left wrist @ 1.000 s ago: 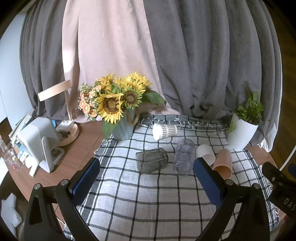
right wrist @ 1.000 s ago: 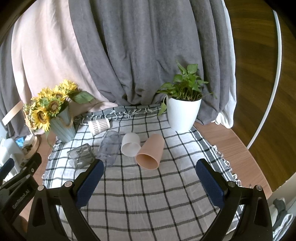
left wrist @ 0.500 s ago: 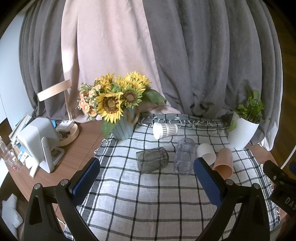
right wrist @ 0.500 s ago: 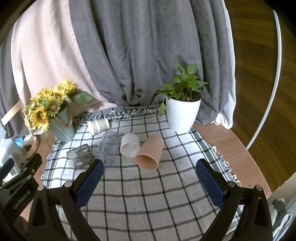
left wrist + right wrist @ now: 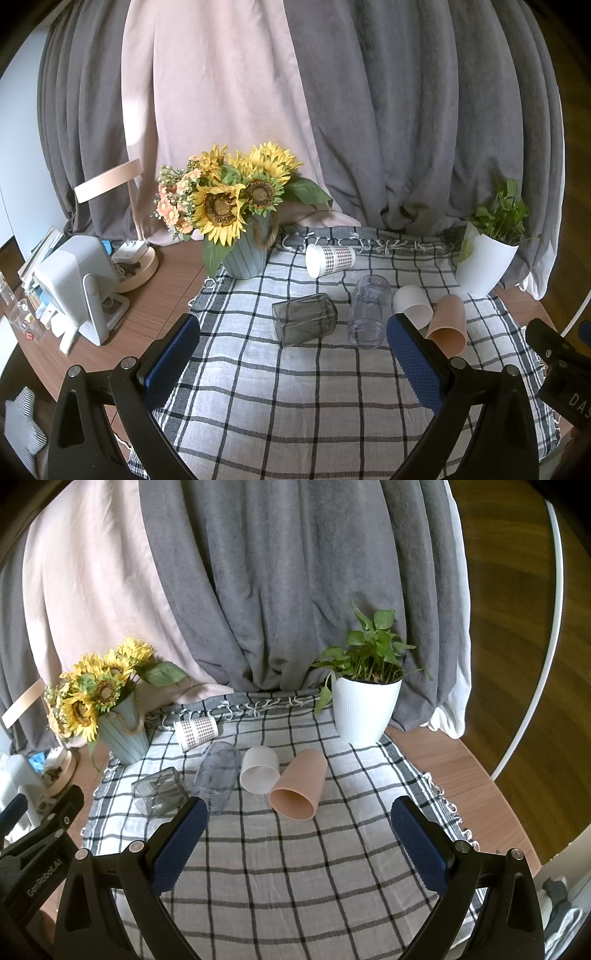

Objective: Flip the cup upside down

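1. Left wrist view: left gripper (image 5: 293,356) spread wide, holding nothing, above the checked cloth (image 5: 295,406). Five cups on their sides beyond: patterned paper cup (image 5: 330,255) far, smoky square cup (image 5: 304,319) centre, clear cup (image 5: 368,311) just right, white cup (image 5: 412,311) and peach cup (image 5: 447,323) touching further right.
2. Right wrist view: right gripper (image 5: 297,843) equally wide apart, empty. Peach cup (image 5: 298,788) nearest, mouth facing near, touching white cup (image 5: 259,769); clear cup (image 5: 217,775) and smoky square cup (image 5: 159,791) left. Potted plant (image 5: 365,709) far right, sunflower vase (image 5: 123,734) far left.

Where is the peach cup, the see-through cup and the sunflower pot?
peach cup (image 5: 301,779): right wrist view, on its side wall.
see-through cup (image 5: 369,302): left wrist view, on its clear side.
sunflower pot (image 5: 246,256): left wrist view, on the ribbed blue-green front.
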